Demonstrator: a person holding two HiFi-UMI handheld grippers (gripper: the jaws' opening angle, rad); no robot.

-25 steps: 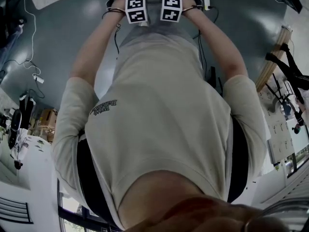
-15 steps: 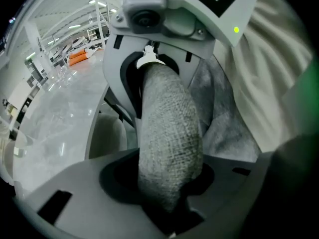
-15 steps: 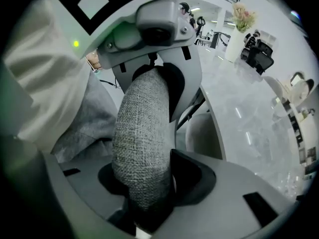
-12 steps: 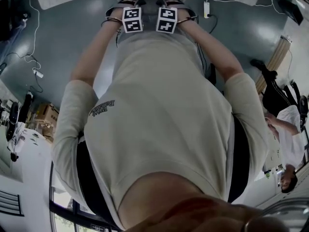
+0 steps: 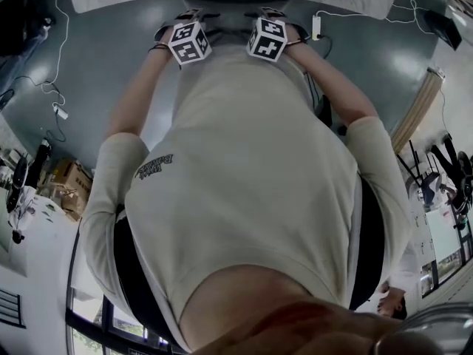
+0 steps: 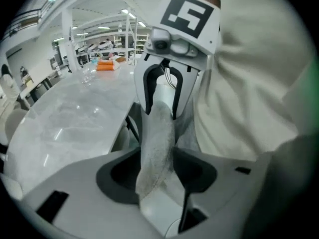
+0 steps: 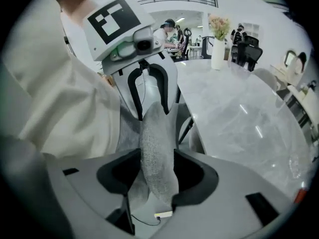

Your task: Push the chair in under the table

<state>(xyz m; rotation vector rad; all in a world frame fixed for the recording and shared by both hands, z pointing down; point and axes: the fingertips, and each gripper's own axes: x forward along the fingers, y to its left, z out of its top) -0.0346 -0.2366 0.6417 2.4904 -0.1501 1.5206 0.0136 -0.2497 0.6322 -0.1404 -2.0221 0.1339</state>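
The chair's grey fabric back [image 6: 157, 133] [image 7: 157, 143] runs upright between the jaws in both gripper views. My left gripper [image 6: 157, 171] and right gripper [image 7: 158, 171] straddle its top edge with jaws opening, and the pads no longer press the fabric. Each gripper view shows the other gripper facing it over the same edge: the right one [image 6: 160, 91] and the left one [image 7: 149, 91]. The white marble table [image 6: 75, 113] [image 7: 239, 118] stands just beyond the chair. In the head view only the marker cubes [image 5: 186, 41] [image 5: 267, 38] show beyond my torso; the chair is hidden.
A vase of flowers [image 7: 218, 54] stands on the table, with orange items [image 6: 107, 64] and glassware [image 6: 87, 76] farther along. A power strip [image 5: 316, 6] and cables lie on the floor. Cardboard boxes [image 5: 70, 180] sit at the left. People [image 7: 169, 31] sit in the background.
The two marker cubes have spread apart, rolled outward and come nearer to me. The table edge has slid further into the top of the head view.
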